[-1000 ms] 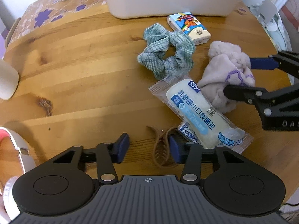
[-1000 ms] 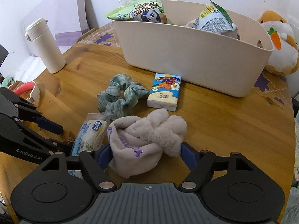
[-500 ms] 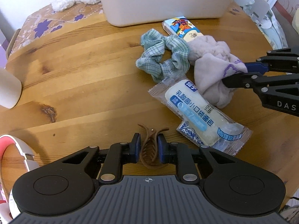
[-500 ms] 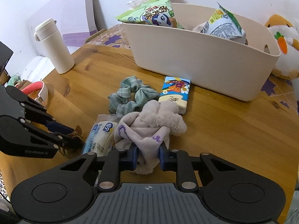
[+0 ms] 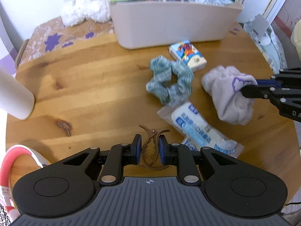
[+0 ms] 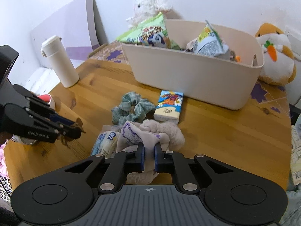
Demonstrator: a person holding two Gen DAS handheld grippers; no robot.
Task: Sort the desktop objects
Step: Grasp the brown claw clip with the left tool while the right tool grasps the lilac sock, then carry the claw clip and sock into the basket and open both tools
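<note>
1. We are gripping a brown clip (image 5: pixel 151 148) in the left gripper (image 5: pixel 149 148), jaws clamped on it above the table (image 5: pixel 90 86).
2. We are leaving a scrunchie (image 5: pixel 169 81), bread pack (image 5: pixel 195 130) and tissue pack (image 5: pixel 188 56) unsorted.
3. We are pinching a sock (image 6: pixel 148 137) in the right gripper (image 6: pixel 149 157), jaws clamped.
4. We are finding snacks already in the bin (image 6: pixel 197 82); sorting appears roughly half done.

brown clip (image 5: pixel 151 148), green plaid scrunchie (image 5: pixel 169 81), lilac sock (image 5: pixel 228 94), beige bin (image 5: pixel 173 22).
</note>
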